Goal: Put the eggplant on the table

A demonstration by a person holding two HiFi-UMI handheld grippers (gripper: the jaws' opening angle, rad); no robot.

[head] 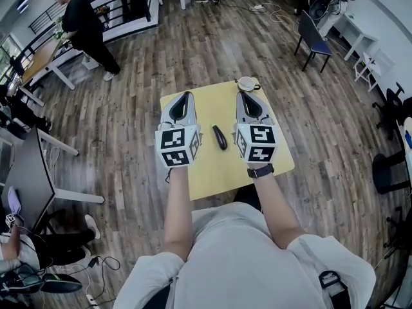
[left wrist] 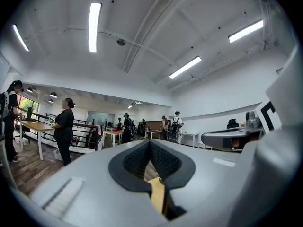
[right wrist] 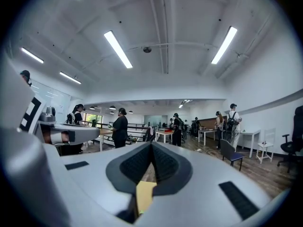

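Note:
A dark purple eggplant [head: 219, 137] lies on the small yellow table [head: 212, 172], in the gap between my two grippers and apart from both. My left gripper [head: 187, 96] is held level above the table's left half, jaws shut and empty. My right gripper [head: 245, 96] hovers level over the right half, jaws shut with nothing between them. In the left gripper view the left gripper [left wrist: 150, 143] has its tips together. The right gripper [right wrist: 151, 145] looks the same in the right gripper view. Both gripper views look out across the room; the eggplant is in neither.
A white cup-like container [head: 246, 84] stands at the table's far edge, just beyond the right gripper. A blue chair [head: 313, 36] stands far right. White desks [head: 51, 53] and a person [head: 87, 32] are at the far left. Wooden floor surrounds the table.

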